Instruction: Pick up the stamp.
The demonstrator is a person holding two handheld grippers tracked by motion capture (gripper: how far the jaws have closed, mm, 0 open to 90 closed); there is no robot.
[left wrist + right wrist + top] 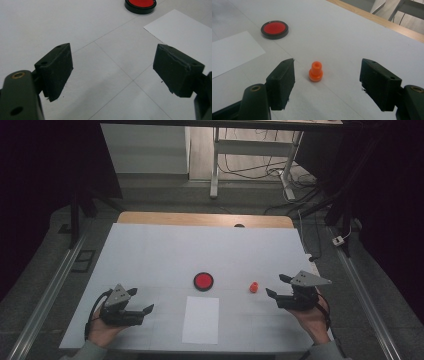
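White tabletop point(150, 250): orange peg point(316, 71) stands upright, narrow end up; right claw point(327, 82) wide open, empty.

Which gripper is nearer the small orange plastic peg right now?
Right. The right gripper sits just beside the small orange plastic peg, open toward it; the left gripper is far across the table, beyond the white paper sheet.

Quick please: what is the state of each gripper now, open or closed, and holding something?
Left gripper: open, holding nothing.
Right gripper: open, holding nothing; the orange piece stands on the table ahead of it.
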